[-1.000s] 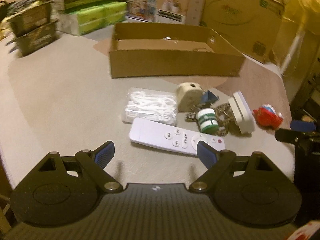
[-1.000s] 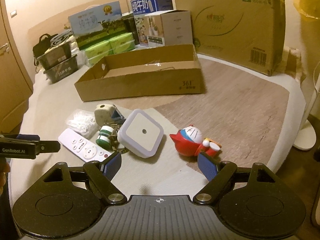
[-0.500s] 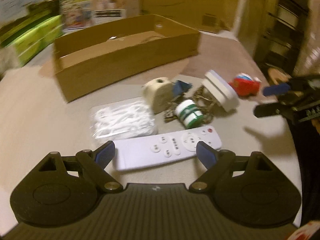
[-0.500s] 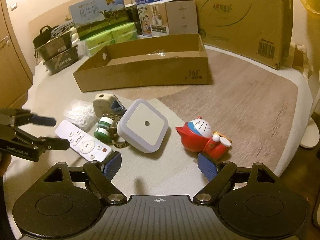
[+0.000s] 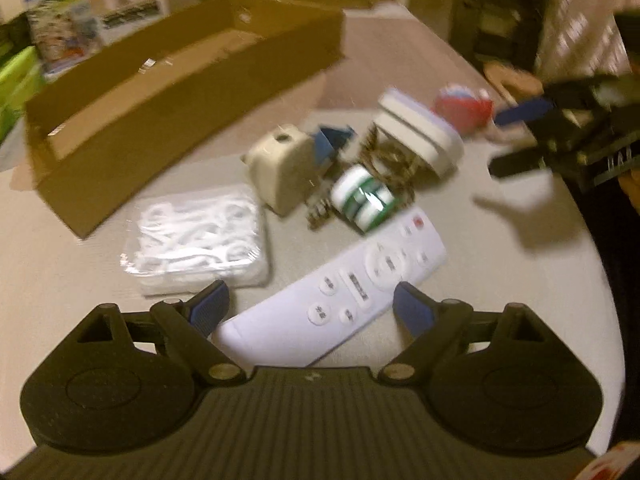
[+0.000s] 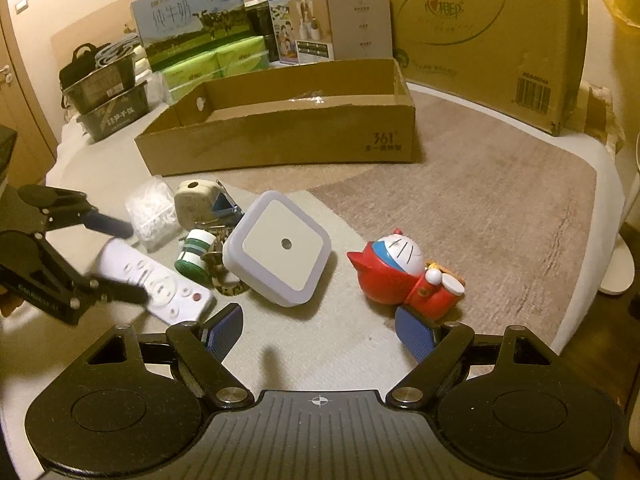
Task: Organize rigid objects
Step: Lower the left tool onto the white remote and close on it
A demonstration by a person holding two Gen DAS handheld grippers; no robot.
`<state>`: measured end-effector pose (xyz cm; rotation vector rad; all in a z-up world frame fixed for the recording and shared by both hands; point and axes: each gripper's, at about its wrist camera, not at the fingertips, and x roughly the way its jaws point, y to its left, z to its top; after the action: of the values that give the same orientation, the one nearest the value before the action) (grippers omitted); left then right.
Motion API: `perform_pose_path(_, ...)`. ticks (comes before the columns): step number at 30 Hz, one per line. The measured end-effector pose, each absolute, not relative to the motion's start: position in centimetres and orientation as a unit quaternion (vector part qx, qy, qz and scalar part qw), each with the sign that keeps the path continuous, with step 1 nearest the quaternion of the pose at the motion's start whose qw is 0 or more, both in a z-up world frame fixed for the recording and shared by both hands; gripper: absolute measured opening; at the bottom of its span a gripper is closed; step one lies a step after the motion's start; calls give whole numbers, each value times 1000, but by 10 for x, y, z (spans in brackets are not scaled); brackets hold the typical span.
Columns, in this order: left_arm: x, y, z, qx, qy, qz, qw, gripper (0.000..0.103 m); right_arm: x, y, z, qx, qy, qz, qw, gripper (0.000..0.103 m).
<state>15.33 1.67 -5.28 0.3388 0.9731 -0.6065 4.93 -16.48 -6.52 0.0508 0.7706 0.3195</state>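
A white remote (image 5: 336,296) lies on the table with its near end between the open fingers of my left gripper (image 5: 310,312); it also shows in the right wrist view (image 6: 160,284). Beyond it lie a bag of white pieces (image 5: 196,236), a beige plug (image 5: 280,168), a green-white spool (image 5: 362,196) and a white square night light (image 6: 280,248). A red and blue toy figure (image 6: 404,272) lies just ahead of my open, empty right gripper (image 6: 320,332). An open shallow cardboard box (image 6: 280,136) stands behind them.
Milk cartons (image 6: 188,20), green packs (image 6: 212,64), dark trays (image 6: 104,92) and a large cardboard carton (image 6: 488,28) line the back of the table. The table's rounded edge (image 6: 600,208) runs along the right.
My left gripper has swung right and moved forward, so the remote's near end now lies between its fingers. My right gripper has moved closer to the red toy figure.
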Motion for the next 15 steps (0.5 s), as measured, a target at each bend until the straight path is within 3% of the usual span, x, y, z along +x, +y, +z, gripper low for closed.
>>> perform_pose_path(3, 148, 13, -53, 171, 471, -297, 813, 85, 48, -164, -63, 24, 370, 156, 916, 83)
perform_pose_path(8, 125, 6, -51, 162, 476, -295, 812, 65, 44, -166, -60, 28, 364, 156, 918, 83)
perform_pose_path(12, 105, -2, -50, 164, 470, -278, 822, 57, 41, -168, -57, 32, 360, 160, 919, 83)
perform_pose_path(15, 95, -8, -51, 158, 463, -263, 831, 45, 38, -170, -56, 36, 356, 159, 920, 83)
